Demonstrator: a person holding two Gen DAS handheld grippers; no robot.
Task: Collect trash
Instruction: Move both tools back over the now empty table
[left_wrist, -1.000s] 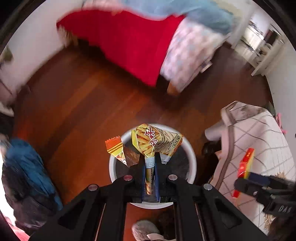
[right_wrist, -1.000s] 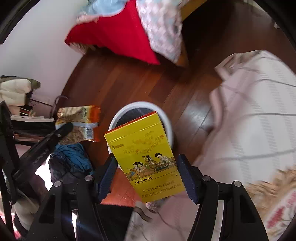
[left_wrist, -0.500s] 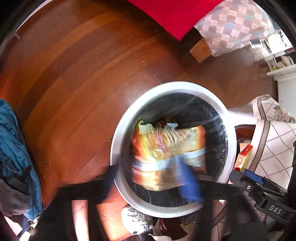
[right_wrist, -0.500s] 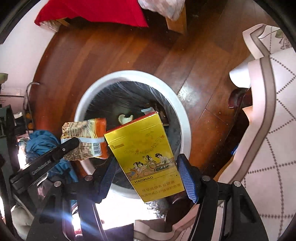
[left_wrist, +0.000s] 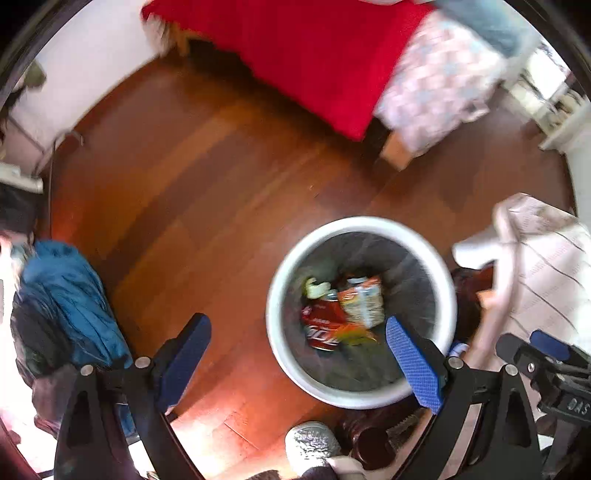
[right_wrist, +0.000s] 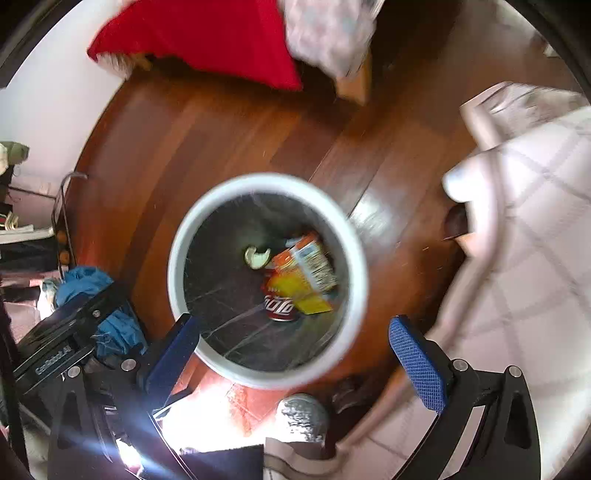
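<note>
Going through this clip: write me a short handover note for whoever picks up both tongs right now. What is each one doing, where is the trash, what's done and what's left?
Left tongs: open, holding nothing, beside the bin.
Right tongs: open, holding nothing, above the bin.
Bin: white rim, dark liner, standing on the wooden floor next to the quilted cover.
Inside it: snack bag, yellow box, red soda can and a pale scrap.
Done: those pieces lie in the bin.
Left: no loose trash shows on the floor in these blurred views; look around the room for more before going on.
</note>
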